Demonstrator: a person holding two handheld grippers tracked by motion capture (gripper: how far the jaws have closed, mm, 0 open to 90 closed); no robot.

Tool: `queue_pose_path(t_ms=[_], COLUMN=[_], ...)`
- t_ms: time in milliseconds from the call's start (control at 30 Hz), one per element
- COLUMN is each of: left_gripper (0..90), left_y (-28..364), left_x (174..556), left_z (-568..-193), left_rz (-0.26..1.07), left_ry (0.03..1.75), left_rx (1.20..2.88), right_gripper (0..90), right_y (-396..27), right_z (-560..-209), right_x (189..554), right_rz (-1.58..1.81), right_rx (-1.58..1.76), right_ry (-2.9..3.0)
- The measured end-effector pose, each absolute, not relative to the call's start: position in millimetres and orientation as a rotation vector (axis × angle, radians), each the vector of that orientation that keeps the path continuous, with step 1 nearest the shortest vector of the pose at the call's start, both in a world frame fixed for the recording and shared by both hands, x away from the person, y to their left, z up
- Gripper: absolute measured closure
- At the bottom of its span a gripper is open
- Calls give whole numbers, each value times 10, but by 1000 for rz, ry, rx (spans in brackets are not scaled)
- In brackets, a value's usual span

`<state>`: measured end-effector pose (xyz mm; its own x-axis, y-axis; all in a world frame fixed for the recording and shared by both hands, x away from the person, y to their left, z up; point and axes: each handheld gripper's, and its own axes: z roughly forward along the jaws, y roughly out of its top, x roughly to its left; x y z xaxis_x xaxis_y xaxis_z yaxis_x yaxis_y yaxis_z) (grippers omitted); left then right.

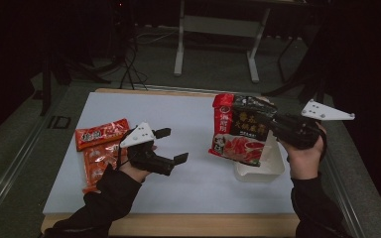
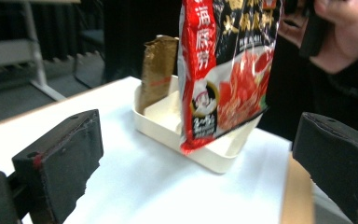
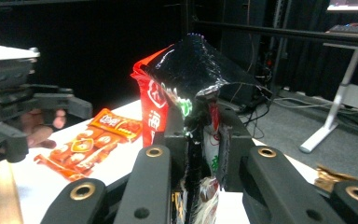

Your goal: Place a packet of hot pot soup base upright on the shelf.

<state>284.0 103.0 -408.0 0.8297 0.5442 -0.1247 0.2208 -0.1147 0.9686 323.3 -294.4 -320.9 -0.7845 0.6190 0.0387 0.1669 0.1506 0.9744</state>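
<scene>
Over the right side of the tabletop (image 1: pixel 188 124) my right tongs (image 1: pixel 272 124) are pinching the top edge of the red and black sauce pouch (image 1: pixel 240 131), so it hangs with its long axis running top to bottom, tilted a little, bottom edge down toward the white tray (image 1: pixel 273 171). In the left gripper view the pouch's lower corner dangles just over the tray's near wall; I can't tell if it touches. Its printed face looks toward my side.

My left tongs (image 1: pixel 172 146) are spread wide with nothing between them, hovering over the middle-left of the tabletop, pointing across at the pouch.

Hard-to-see stuff: the pouch covers a good chunk of the tray from above, and its top is cut off in the left gripper view. There's a gold packet (image 2: pixel 157 70) standing in the tray's far corner, print too blurry to read. Two orange packets (image 1: pixel 100 148) lie flat by my left hand, partly hidden behind the gripper. The room behind is too dark to make out.
</scene>
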Motion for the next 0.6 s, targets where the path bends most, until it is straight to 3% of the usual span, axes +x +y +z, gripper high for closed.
queue_pose_path(t_ms=[600], left_gripper=[22], left_y=[1639], left_x=[2659], left_z=[-4480], left_rz=[356], left_ry=[642], left_rx=[1798], right_gripper=[770], right_y=[-3456], right_z=[-3187], right_x=[3504], right_rz=[1602], right_rx=[846], right_ry=[1909])
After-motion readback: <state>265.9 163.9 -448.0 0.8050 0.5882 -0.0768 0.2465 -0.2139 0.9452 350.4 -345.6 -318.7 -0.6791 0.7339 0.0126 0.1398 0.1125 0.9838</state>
